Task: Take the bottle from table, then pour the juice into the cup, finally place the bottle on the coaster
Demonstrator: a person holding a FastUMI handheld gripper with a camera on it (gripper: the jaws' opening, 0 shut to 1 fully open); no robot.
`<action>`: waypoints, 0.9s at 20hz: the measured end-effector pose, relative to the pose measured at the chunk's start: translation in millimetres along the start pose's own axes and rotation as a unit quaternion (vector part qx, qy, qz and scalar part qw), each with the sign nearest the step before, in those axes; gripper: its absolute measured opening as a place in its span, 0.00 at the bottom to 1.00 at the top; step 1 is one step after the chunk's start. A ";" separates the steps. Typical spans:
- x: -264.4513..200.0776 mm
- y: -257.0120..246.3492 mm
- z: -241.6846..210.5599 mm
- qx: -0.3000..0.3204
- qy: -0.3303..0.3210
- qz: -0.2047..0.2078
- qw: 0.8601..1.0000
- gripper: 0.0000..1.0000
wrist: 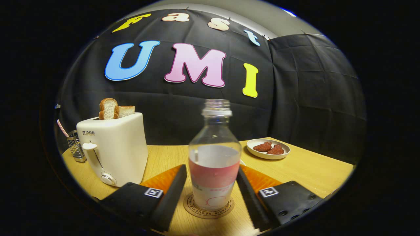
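Observation:
A clear bottle [214, 154] with no cap and a pink label stands upright on a round cork coaster [193, 207] on the wooden table. It is about half full of a clear liquid. My gripper [211, 170] has one finger on each side of the bottle, at label height. A thin strip of table shows between the left fingertip [179, 177] and the bottle. The right fingertip [242, 180] sits right at the bottle's edge. A small white edge [243, 162] peeks out behind the bottle's right side; I cannot tell what it is.
A white toaster [115, 147] with two bread slices stands to the left of the bottle, with a wire holder [76, 149] behind it. A white plate [268, 149] with two dark red pieces lies beyond the right finger. The table's edge [341, 178] runs close on the right.

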State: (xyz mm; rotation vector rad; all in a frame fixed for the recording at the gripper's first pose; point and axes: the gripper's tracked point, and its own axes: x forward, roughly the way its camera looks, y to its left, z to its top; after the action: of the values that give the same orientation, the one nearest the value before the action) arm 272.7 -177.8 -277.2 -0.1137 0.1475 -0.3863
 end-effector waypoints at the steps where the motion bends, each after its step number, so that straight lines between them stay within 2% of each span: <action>1: -3.1 -3.1 -0.1 0.001 0.002 -0.006 1.000 1.00; 4: -19.6 -9.6 10.1 0.005 0.002 -0.011 1.000 0.97; 10: -80.4 -21.9 46.9 -0.001 -0.010 0.011 1.000 0.97; 18: -177.6 -21.3 103.7 -0.003 -0.030 0.068 0.997 0.97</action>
State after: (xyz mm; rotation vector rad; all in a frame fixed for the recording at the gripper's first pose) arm 119.3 -120.9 -150.7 -0.1200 0.0966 -0.2460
